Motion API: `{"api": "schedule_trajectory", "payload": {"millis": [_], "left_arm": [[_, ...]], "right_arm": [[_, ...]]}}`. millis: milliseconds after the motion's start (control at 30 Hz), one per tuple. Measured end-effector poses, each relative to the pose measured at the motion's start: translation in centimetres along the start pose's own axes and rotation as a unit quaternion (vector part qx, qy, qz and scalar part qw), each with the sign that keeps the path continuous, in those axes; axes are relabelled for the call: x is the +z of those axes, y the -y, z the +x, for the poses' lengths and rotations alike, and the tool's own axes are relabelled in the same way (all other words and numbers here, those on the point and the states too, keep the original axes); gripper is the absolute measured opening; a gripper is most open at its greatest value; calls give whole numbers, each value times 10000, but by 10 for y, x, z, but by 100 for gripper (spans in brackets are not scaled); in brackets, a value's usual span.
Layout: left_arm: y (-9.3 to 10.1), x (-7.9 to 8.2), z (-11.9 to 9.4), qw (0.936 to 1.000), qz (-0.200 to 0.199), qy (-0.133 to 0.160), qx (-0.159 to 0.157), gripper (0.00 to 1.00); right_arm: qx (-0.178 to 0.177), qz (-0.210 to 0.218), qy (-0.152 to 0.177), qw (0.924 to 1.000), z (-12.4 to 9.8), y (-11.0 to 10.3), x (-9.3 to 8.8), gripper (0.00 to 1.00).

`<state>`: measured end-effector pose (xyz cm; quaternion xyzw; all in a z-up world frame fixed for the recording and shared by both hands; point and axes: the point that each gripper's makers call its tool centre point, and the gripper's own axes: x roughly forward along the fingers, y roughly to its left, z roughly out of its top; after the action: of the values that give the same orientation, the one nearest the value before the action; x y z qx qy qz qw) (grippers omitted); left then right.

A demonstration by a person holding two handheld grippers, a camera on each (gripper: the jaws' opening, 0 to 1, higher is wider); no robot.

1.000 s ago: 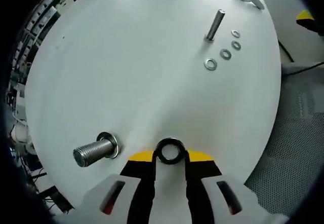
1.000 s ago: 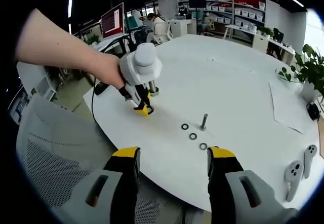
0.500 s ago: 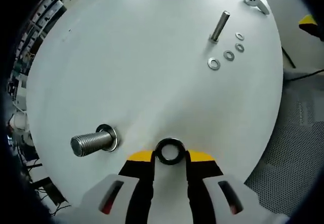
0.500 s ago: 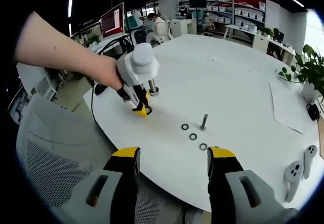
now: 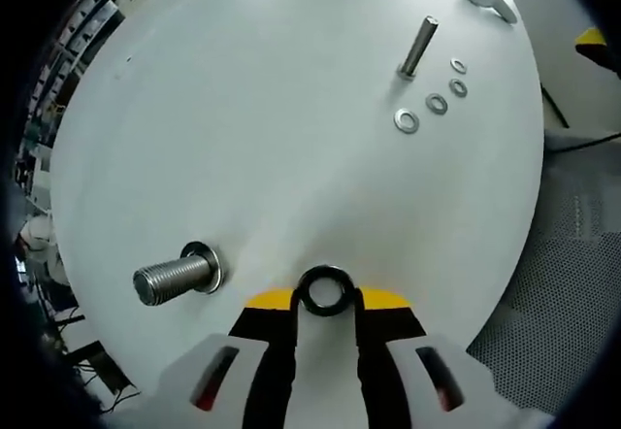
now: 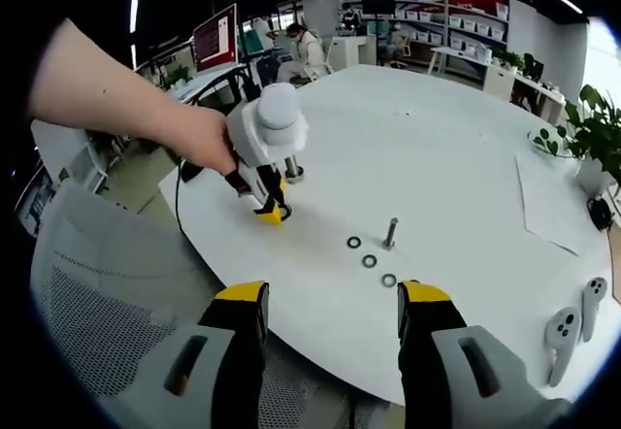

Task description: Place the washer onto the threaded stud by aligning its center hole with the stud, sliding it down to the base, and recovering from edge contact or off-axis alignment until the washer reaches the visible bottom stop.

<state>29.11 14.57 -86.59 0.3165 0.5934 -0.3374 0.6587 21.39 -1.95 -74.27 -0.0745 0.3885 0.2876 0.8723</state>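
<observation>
Left tool (image 5: pixel 326 303) is clamped on one dark washer (image 5: pixel 325 290), the ring pinched edge-on between the yellow-tipped jaws so that its center hole faces the camera, just above the white round worktop (image 5: pixel 291 138). Off to the left of the held washer, near but apart from it, stands the thick threaded stud (image 5: pixel 175 279), with a flat ring (base or washer, I cannot tell which) around its foot. Well apart, at the far side of the worktop, a thinner second stud (image 5: pixel 417 48) stands upright, and three loose washers (image 5: pixel 436 104) lie in a short row just beside its foot. That makes two studs and four washers counted, one of them held. In the right gripper view the left tool (image 6: pixel 272 208) points down at the worktop close to the thick stud, gripped by a person's hand (image 6: pixel 199 138). The right tool (image 6: pixel 332 308) hangs with its jaws wide apart and nothing between them, at the near edge of the worktop, well away from the thin stud (image 6: pixel 390 233) and its three washers. Two white handheld controllers (image 6: pixel 572 322) lie at the worktop's right edge.
</observation>
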Motion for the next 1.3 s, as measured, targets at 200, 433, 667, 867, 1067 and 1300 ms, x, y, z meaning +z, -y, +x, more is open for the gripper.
{"api": "schedule_trajectory", "payload": {"millis": [200,433,667,867,1067,1300], "left_arm": [[-2,0,-1,9999,23,152,-17,19],[-2,-1,-1,9995,77,307,-68,19],[1,-5,-1,9992,-155,351,-108,19],[-3,-2,-11,9985,-207,500,-116,19],[-16,12,-33,9970,-108,759,45,19],[-30,22,-54,9952,27,960,189,19]], "right_arm": [[2,-2,-2,10000,0,-1,0,56],[-3,1,-16,10000,0,0,-1,56],[10,2,-15,10000,0,-1,0,56],[28,-7,-19,10000,1,-2,-1,56],[50,-61,-51,10000,1,-4,-2,56],[49,-129,-63,9999,1,-4,-2,56]]}}
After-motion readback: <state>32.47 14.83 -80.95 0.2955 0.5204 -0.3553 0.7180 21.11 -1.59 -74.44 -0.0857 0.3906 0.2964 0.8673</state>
